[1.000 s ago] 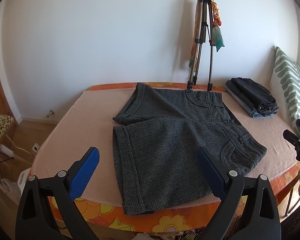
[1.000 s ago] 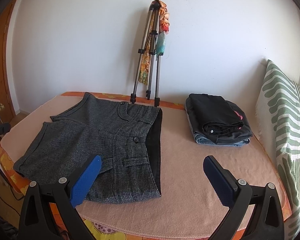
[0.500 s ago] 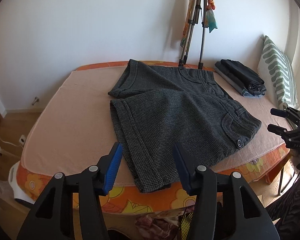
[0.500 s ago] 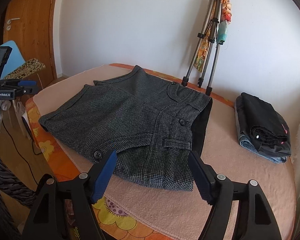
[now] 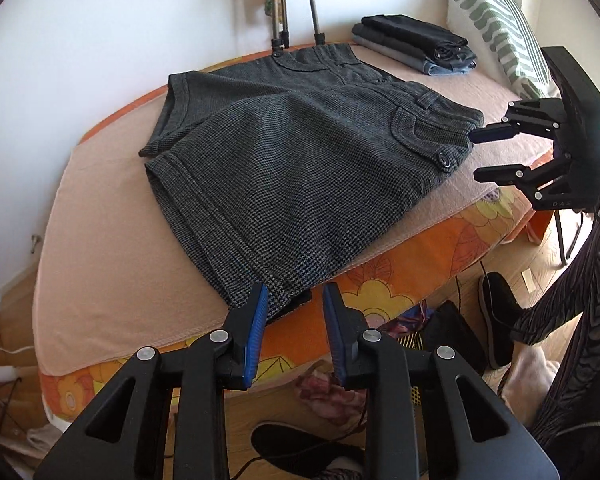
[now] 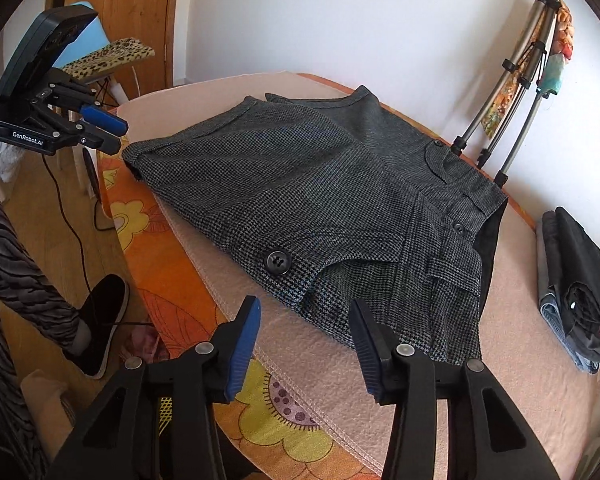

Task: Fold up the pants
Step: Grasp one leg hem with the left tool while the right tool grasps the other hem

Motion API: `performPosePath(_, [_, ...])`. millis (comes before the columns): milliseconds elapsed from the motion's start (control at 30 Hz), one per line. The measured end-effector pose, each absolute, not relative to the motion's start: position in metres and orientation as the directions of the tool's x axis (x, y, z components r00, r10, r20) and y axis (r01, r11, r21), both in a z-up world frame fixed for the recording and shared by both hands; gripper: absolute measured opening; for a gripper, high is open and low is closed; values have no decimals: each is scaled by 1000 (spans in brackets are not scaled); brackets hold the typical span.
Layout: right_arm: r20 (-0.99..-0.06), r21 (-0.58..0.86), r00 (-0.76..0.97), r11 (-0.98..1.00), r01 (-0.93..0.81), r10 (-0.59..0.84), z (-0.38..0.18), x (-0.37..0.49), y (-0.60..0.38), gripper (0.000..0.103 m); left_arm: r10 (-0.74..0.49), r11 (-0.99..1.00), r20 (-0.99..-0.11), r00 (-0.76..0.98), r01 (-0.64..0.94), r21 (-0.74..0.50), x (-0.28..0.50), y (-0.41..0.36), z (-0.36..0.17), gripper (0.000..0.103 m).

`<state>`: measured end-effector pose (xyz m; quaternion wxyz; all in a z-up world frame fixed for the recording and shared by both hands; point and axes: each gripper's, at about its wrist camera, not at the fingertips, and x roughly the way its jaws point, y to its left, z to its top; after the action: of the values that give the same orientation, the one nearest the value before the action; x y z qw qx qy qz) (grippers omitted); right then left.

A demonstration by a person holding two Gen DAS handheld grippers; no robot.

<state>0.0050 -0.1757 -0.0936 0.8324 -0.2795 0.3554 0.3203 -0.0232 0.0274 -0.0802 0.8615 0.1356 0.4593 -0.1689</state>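
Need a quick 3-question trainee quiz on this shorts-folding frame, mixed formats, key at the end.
1. True or false: the left gripper is shut on the grey shorts.
2. Multiple choice: the folded dark clothes lie a) on the shorts, b) on the bed beside the shorts, c) on the floor.
3. Fill in: the right gripper points at the shorts' ____ end, near the pocket button.

Key: 1 false, it is open at the leg hem; 2 b; 3 waist.
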Motion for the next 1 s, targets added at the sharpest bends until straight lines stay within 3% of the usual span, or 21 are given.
performPosePath(167, [-779, -294, 549, 596, -747, 304, -103, 7, -159, 46, -103, 862, -856, 507, 475, 178, -23, 18, -87, 28])
performPosePath(333, [-799, -331, 539, 553, -764, 266, -115, 13, -147, 48, -57, 847, -887, 459, 492, 200, -17, 22, -104, 37])
performPosePath(500, [-798, -358, 544, 521, -775, 261, -116, 11, -136, 57, -32, 853, -883, 469, 473, 220, -14, 24, -111, 47])
performPosePath(667, [-792, -415, 571, 494, -764, 217, -123, 11, -125, 56, 8, 851, -883, 470, 460, 253, -6, 24, -123, 47])
performPosePath(700, [-793, -413, 570, 500, -761, 213, -123, 13, -125, 49, 8, 857, -883, 469, 452, 248, -4, 25, -124, 46])
performPosePath(767, [-795, -410, 572, 515, -753, 203, -123, 17, -126, 38, -23, 874, -886, 464, 439, 207, -3, 28, -123, 38])
performPosePath(900, [-795, -359, 559, 559, -747, 235, -114, 23, -133, 26, -34, 894, -869, 494, 404, 195, -2, 33, -114, 17])
performPosePath(1000, [-788, -322, 554, 587, -742, 267, -104, 27, -139, 20, -56, 910, -850, 523, 376, 172, -1, 39, -100, 12])
